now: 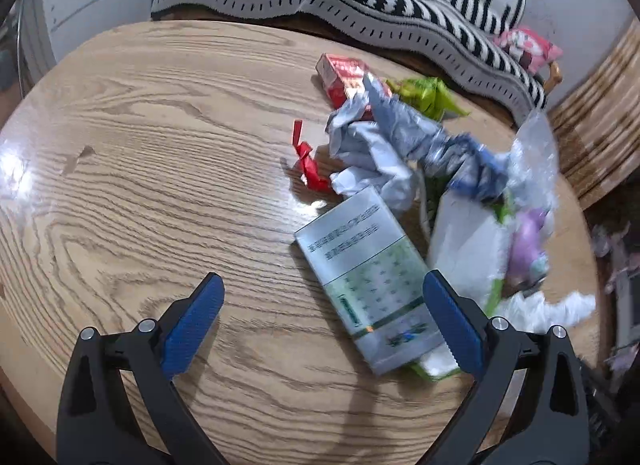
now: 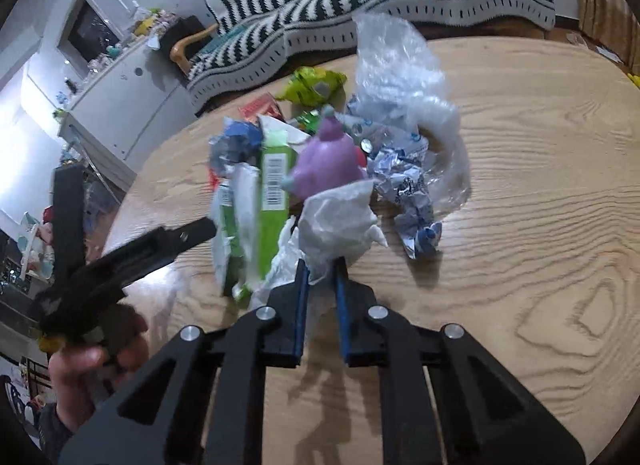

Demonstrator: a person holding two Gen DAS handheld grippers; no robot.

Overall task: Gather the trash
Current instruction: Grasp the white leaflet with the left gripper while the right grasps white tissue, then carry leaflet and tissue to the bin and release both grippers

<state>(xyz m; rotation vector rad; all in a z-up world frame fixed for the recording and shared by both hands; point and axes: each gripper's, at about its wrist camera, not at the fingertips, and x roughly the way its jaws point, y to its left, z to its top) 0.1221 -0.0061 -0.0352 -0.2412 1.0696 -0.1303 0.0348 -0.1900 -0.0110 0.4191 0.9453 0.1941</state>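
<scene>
- Left wrist view: the left gripper [image 1: 323, 297] hangs with its jaws spread wide over the wooden table [image 1: 140, 169], nothing between the pads. The far blue pad sits just over the edge of a grey-green carton [image 1: 372, 285] lying flat. Beyond it the trash is heaped: crumpled white paper [image 1: 368, 161], a red box [image 1: 342, 77], a red foil scrap [image 1: 308, 165], a green wrapper [image 1: 428, 93] and a clear plastic bag [image 1: 536, 157].
- Judged from this, the left tongs are lining up on the carton. Next they need to straddle its narrow sides and close.
- Right wrist view: the right gripper [image 2: 320, 269] has its jaws pressed together, pinching the near edge of a white plastic scrap [image 2: 340, 217] at the front of the pile. A purple toy-like piece [image 2: 328, 161] and a green barcode packet [image 2: 274, 185] lie just behind. The person's hand [image 2: 88, 369] holds the other tongs at left.
- The pick looks made; lifting it clear without dragging its neighbours comes next.
</scene>
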